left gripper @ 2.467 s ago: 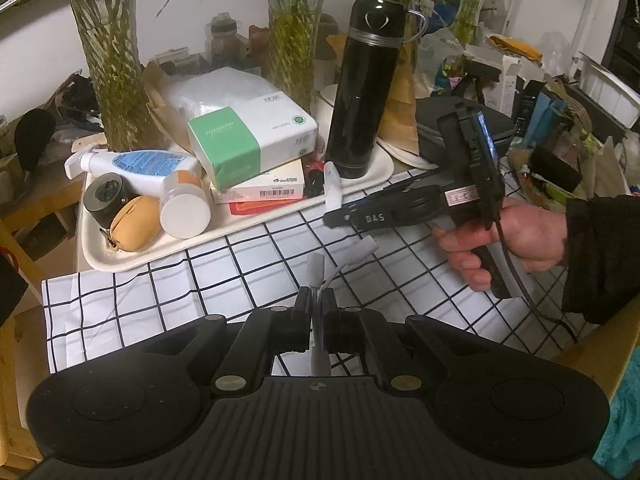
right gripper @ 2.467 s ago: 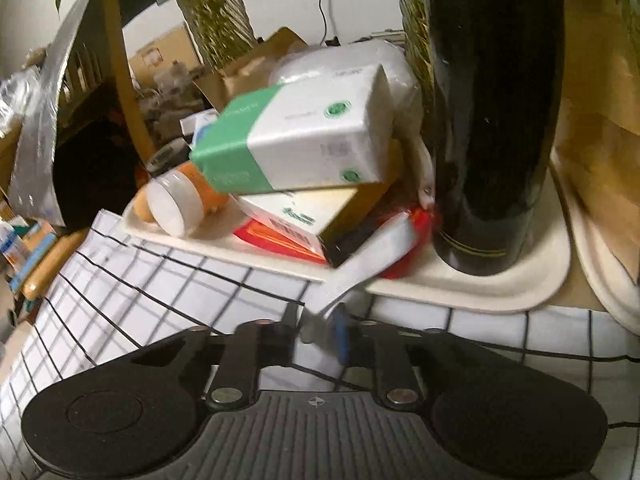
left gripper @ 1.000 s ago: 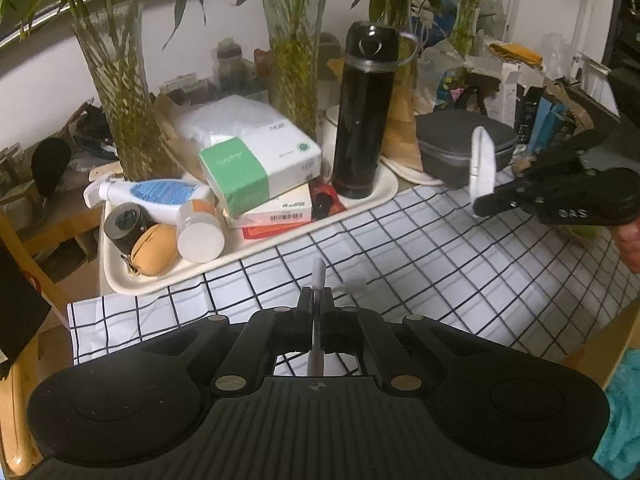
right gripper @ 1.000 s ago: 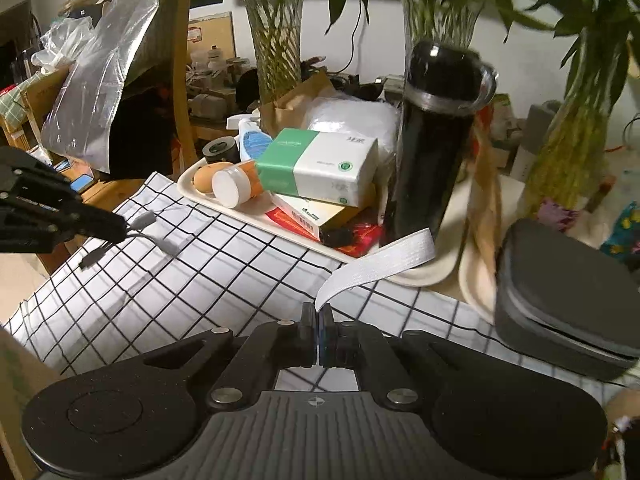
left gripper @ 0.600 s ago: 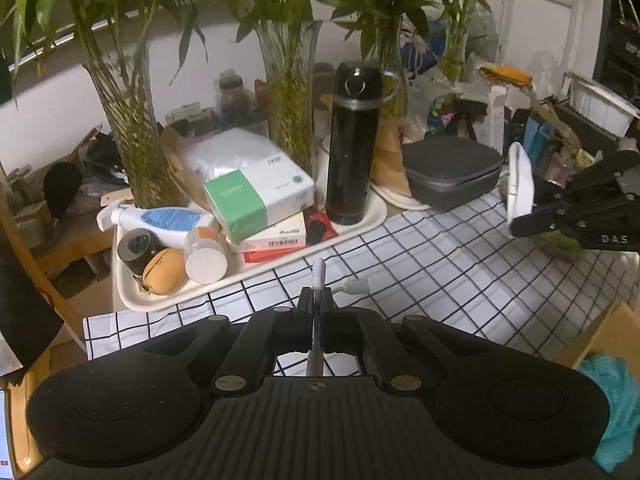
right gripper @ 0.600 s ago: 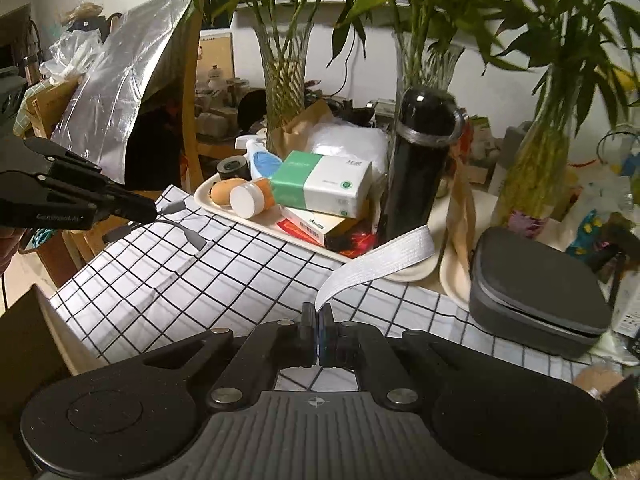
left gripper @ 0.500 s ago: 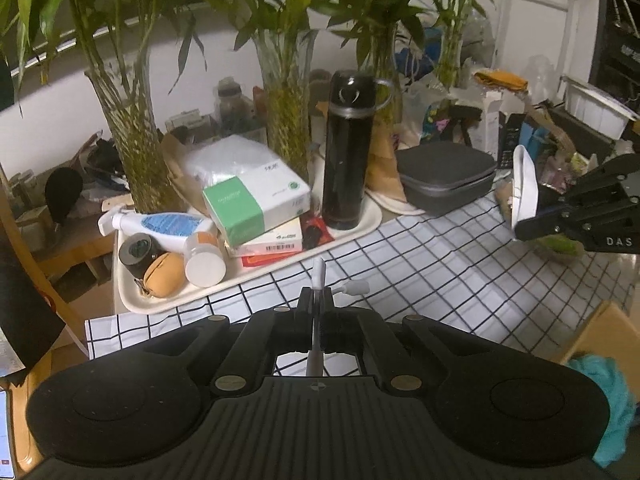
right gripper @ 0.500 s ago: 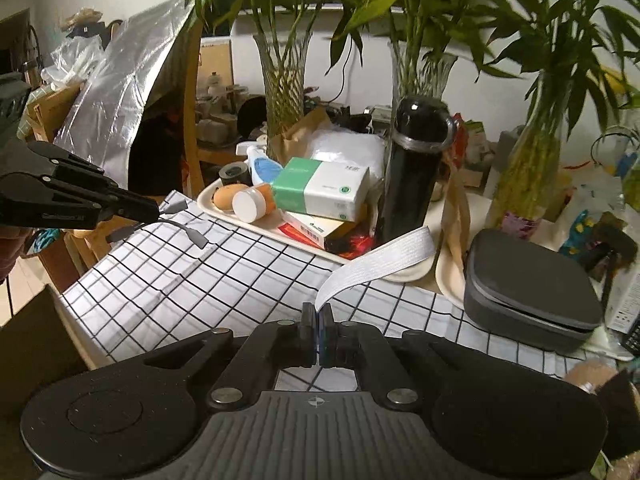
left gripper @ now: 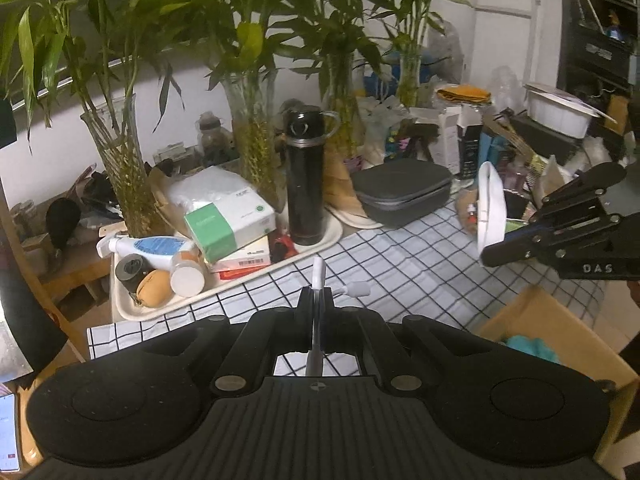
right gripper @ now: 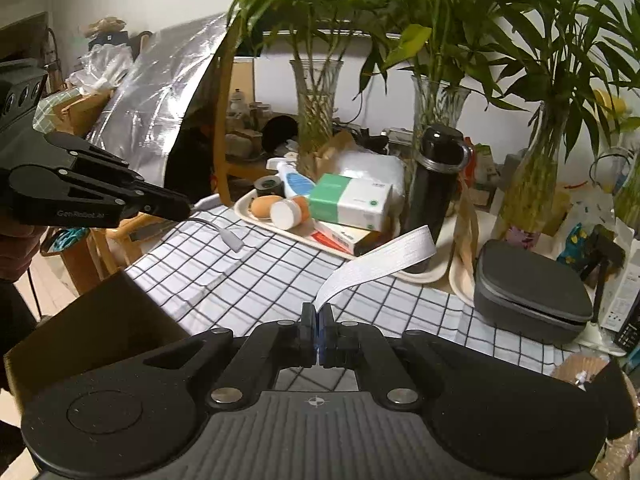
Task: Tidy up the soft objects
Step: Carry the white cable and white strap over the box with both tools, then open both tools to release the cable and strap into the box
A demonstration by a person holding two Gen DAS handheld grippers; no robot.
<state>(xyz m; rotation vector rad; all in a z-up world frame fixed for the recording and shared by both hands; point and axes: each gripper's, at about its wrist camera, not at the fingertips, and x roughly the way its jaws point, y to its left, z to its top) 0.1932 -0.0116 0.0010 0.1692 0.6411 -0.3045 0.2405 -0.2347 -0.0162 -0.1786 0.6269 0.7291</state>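
My left gripper is shut on a white cable whose plug end sticks out to the right. It hangs from that gripper in the right wrist view, cable drooping over the checked cloth. My right gripper is shut on a white elastic band that arches up and right. In the left wrist view this gripper holds the band upright above an open cardboard box with a teal cloth inside.
A checked cloth covers the table. A cream tray holds a tissue pack, a spray bottle, jars and a black flask. A grey case and vases with bamboo stand behind. The box's edge is near left.
Both grippers have pulled back and up from the tray and table, each with its item. The cardboard box has come into view below them.
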